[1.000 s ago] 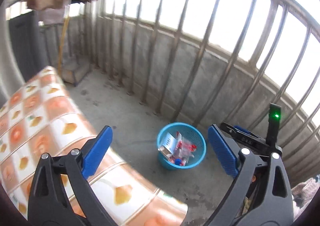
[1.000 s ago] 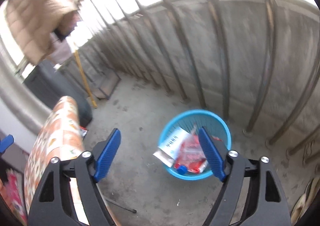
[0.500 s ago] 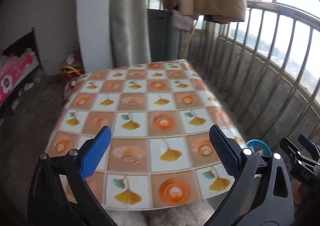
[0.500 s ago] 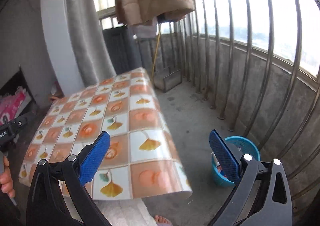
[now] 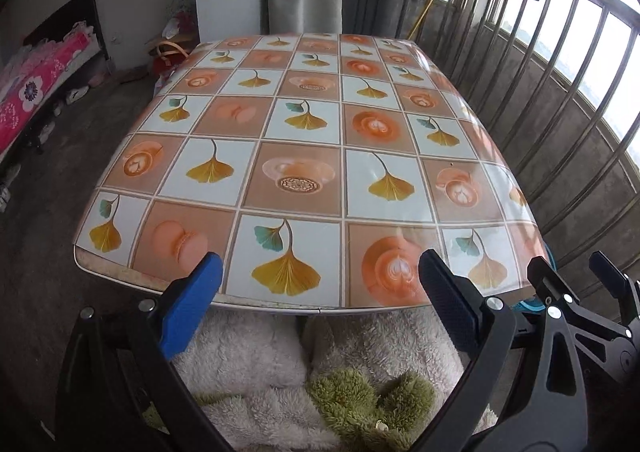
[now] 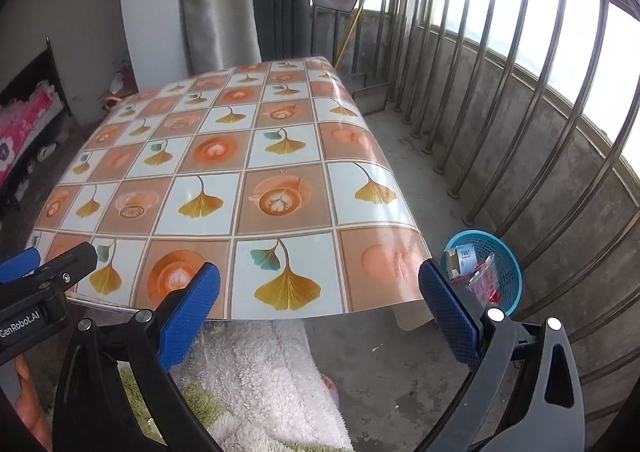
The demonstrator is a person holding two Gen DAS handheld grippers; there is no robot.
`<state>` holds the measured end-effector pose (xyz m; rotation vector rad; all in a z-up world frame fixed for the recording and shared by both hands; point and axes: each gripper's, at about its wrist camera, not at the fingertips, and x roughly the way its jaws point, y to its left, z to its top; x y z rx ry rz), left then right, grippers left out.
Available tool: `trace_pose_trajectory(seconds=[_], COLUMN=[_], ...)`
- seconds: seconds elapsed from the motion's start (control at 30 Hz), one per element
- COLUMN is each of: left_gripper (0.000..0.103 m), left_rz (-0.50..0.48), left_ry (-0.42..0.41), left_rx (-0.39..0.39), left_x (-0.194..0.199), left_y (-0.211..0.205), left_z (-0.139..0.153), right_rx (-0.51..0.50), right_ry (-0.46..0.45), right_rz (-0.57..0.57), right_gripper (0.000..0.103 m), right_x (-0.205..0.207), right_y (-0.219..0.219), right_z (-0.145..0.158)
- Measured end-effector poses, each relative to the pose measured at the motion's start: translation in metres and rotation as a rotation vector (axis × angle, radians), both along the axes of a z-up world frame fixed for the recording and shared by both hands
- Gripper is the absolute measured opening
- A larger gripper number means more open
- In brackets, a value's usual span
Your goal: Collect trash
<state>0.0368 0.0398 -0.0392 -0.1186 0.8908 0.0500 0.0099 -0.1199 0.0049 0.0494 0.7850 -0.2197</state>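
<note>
A: Starting at the left, what's cut off?

B: A bed with pink floral bedding [image 5: 28, 91] runs out of frame. Next comes the table [image 5: 304, 155] under its glossy tablecloth of ginkgo leaves and coffee cups; its legs are hidden, and its near edge covers the person's lap in fluffy white and green cloth [image 5: 280, 380].

A: And the claws?

B: The left gripper [image 5: 316, 304] is spread wide with nothing between its blue pads, hanging over the table's near edge. The right gripper [image 6: 316, 304] is the same, released and empty, by the table's right corner.

A: Where's the trash?

B: In the blue trash basket [image 6: 502, 272] on the concrete floor, just right of that corner: a small carton [image 6: 460, 258] and what looks like red-printed wrappers, too small to be sure.

A: Room to move?

B: Bare floor runs between table and balcony railing [image 6: 520, 99].
</note>
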Motion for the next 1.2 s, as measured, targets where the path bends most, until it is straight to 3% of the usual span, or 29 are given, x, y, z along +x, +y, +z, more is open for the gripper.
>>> trace_pose_trajectory(seconds=[0.4, 0.77, 1.2], left_gripper=[0.094, 0.094, 0.094], left_rz=[-0.084, -0.14, -0.121], left_ry=[-0.038, -0.008, 0.028], left_rx=[0.04, 0.053, 0.055], left_x=[0.002, 0.006, 0.012], left_y=[-0.027, -0.05, -0.046], left_z=[0.015, 0.011, 0.003], right_rx=[-0.003, -0.038, -0.029], right_ry=[0.007, 0.029, 0.049], right_rz=[-0.061, -0.13, -0.129], right_gripper=[0.097, 0.097, 0.097], right_x=[-0.013, -0.022, -0.014], right_y=[-0.019, -0.043, -0.047], right_z=[0.005, 0.002, -0.001])
